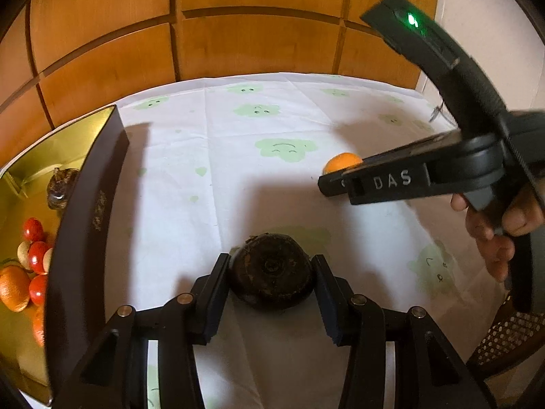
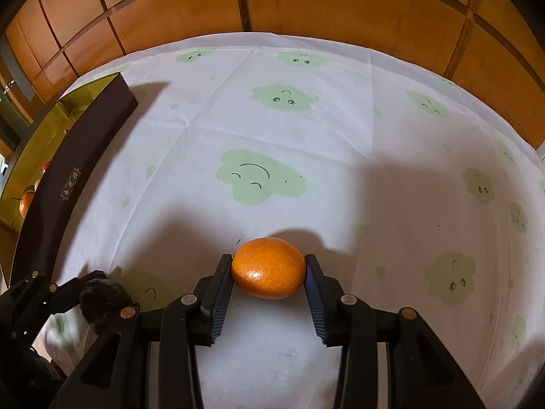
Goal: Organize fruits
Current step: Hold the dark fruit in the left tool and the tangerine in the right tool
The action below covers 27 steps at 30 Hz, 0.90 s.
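Observation:
A dark brown round fruit (image 1: 270, 279) sits on the white cloth, and the pads of my left gripper (image 1: 270, 261) press on both its sides. At the right, an orange mandarin (image 2: 269, 272) rests on the cloth with my right gripper (image 2: 268, 260) shut on it, pads touching each side. From the left wrist view the right gripper (image 1: 328, 184) hides most of the mandarin (image 1: 344, 162). The right wrist view shows the left gripper (image 2: 85, 293) and its dark fruit (image 2: 102, 301) at the lower left.
A dark box (image 1: 85, 204) with a gold inside stands at the left; it holds small red fruits (image 1: 34, 230), an orange (image 1: 13, 288) and a dark fruit (image 1: 61, 187). A wood-panelled wall (image 1: 255, 34) stands behind the table. A cane chair (image 1: 504, 341) is at the lower right.

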Each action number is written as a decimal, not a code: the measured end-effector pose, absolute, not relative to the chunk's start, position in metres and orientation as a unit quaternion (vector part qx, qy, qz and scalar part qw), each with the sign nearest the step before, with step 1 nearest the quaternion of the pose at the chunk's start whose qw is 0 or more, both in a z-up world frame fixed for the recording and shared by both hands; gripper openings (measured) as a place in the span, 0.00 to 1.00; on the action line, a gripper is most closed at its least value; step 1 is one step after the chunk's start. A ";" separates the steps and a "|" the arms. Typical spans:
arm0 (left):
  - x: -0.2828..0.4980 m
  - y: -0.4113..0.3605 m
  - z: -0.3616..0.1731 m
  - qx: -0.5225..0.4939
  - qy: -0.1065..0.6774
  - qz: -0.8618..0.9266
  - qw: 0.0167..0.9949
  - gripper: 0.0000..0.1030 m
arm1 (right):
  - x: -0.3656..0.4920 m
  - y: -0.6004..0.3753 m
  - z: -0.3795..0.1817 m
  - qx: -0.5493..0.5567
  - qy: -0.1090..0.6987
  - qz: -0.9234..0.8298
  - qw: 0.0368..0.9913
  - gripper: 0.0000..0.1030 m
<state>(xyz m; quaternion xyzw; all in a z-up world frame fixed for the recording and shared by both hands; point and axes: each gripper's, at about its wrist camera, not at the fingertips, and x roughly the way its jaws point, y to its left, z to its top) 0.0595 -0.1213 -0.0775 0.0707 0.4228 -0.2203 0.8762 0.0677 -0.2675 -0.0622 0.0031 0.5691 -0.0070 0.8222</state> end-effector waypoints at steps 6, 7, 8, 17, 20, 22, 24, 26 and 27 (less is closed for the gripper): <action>0.055 -0.114 -0.057 0.062 0.409 -0.209 0.886 0.46 | 0.071 -0.269 -0.066 0.018 0.566 -0.004 0.824 0.40; 0.055 -0.113 -0.054 0.061 0.406 -0.209 0.888 0.46 | 0.072 -0.268 -0.066 0.019 0.566 -0.004 0.824 0.40; 0.053 -0.111 -0.048 0.059 0.402 -0.209 0.889 0.46 | 0.072 -0.268 -0.066 0.021 0.566 -0.004 0.824 0.40; 0.045 -0.095 -0.009 0.036 0.375 -0.197 0.905 0.46 | 0.071 -0.266 -0.067 0.009 0.564 -0.003 0.825 0.40; 0.045 -0.089 -0.001 0.029 0.371 -0.192 0.908 0.46 | 0.069 -0.267 -0.066 0.011 0.562 -0.005 0.827 0.40; 0.044 -0.085 0.002 0.024 0.371 -0.189 0.909 0.46 | 0.068 -0.266 -0.066 0.008 0.561 -0.006 0.828 0.40; 0.044 -0.082 0.003 0.023 0.373 -0.186 0.909 0.46 | 0.068 -0.266 -0.066 0.010 0.560 -0.007 0.828 0.40; 0.042 -0.081 0.002 0.022 0.376 -0.187 0.907 0.46 | 0.068 -0.265 -0.066 0.009 0.559 -0.007 0.829 0.40; 0.042 -0.081 0.002 0.024 0.379 -0.189 0.906 0.46 | 0.068 -0.265 -0.066 0.009 0.559 -0.007 0.829 0.40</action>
